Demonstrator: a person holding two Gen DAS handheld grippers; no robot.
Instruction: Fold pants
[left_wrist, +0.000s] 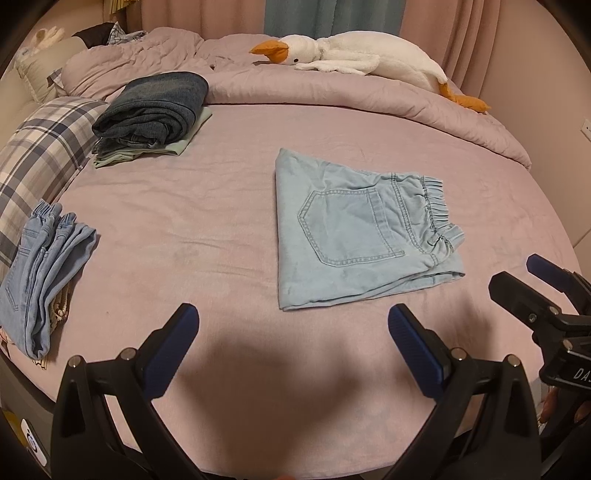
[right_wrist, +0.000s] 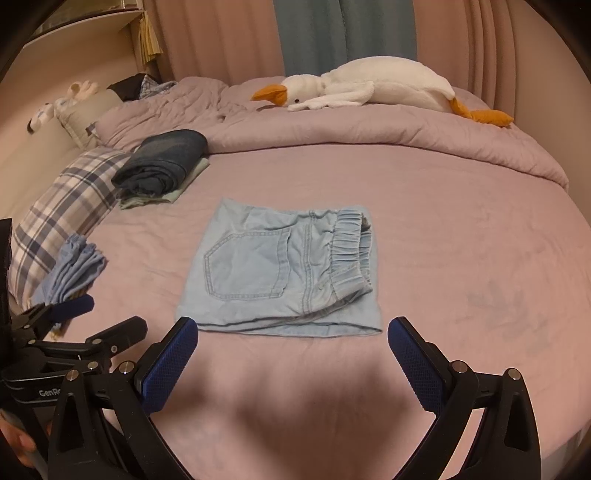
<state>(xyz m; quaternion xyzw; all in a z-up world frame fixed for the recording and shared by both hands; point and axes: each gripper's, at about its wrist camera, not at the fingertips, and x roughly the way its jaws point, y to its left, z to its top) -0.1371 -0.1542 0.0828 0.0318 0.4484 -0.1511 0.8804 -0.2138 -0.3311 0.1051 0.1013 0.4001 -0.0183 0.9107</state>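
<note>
Light blue denim pants (left_wrist: 354, 229) lie folded into a flat rectangle on the pink bed sheet (left_wrist: 184, 206), back pocket up, elastic waistband to the right. They also show in the right wrist view (right_wrist: 280, 273). My left gripper (left_wrist: 293, 321) is open and empty, just in front of the pants' near edge. My right gripper (right_wrist: 291, 332) is open and empty, close to the near edge of the pants. The right gripper also shows at the right edge of the left wrist view (left_wrist: 517, 273), and the left gripper at the left of the right wrist view (right_wrist: 107, 314).
A stack of folded dark jeans (left_wrist: 151, 110) lies at the back left. A pile of light blue jeans (left_wrist: 44, 266) lies at the left edge beside a plaid pillow (left_wrist: 40, 155). A plush goose (left_wrist: 354, 55) rests on the rolled duvet (left_wrist: 332, 92) at the back.
</note>
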